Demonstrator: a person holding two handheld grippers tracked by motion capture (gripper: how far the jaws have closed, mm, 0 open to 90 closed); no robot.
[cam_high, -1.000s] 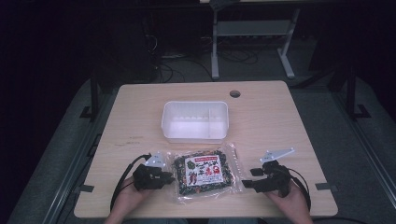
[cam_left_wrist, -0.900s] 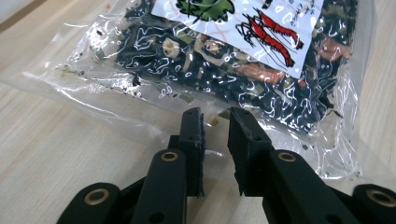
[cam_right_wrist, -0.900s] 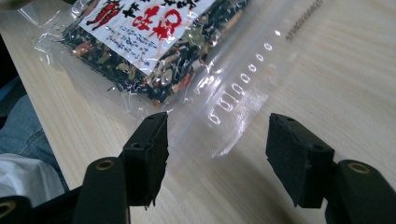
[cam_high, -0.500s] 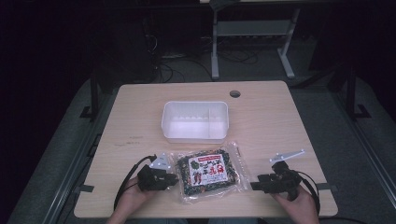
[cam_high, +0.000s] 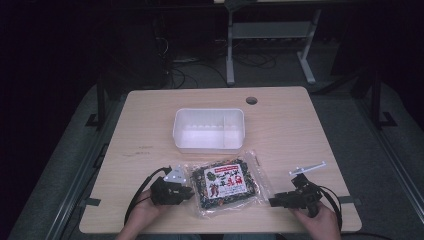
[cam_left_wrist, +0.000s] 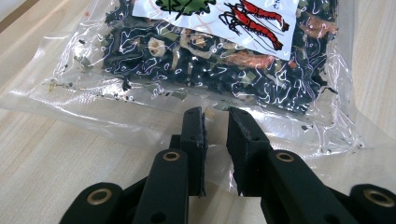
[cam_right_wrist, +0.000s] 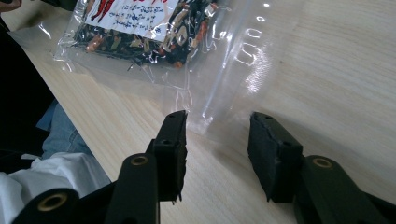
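Note:
A clear bag of dark dried food with a white label showing red shrimp (cam_high: 227, 185) lies flat near the table's front edge. My left gripper (cam_high: 189, 191) is at the bag's left edge. In the left gripper view its jaws (cam_left_wrist: 215, 114) stand a narrow gap apart, with the bag's clear margin (cam_left_wrist: 140, 116) running between them. My right gripper (cam_high: 272, 201) points at the bag's near right corner. In the right gripper view it (cam_right_wrist: 217, 119) is wide open, and the bag's clear corner (cam_right_wrist: 205, 122) reaches in between the fingertips.
A white rectangular tub (cam_high: 210, 130) stands behind the bag at mid-table. A cable hole (cam_high: 251, 100) is at the back of the table (cam_high: 310, 135). A person's clothed lap shows past the near edge (cam_right_wrist: 56, 140).
My right gripper has shifted slightly toward the front right and now points its jaws left at the bag's corner. The left gripper has edged a little closer to the bag.

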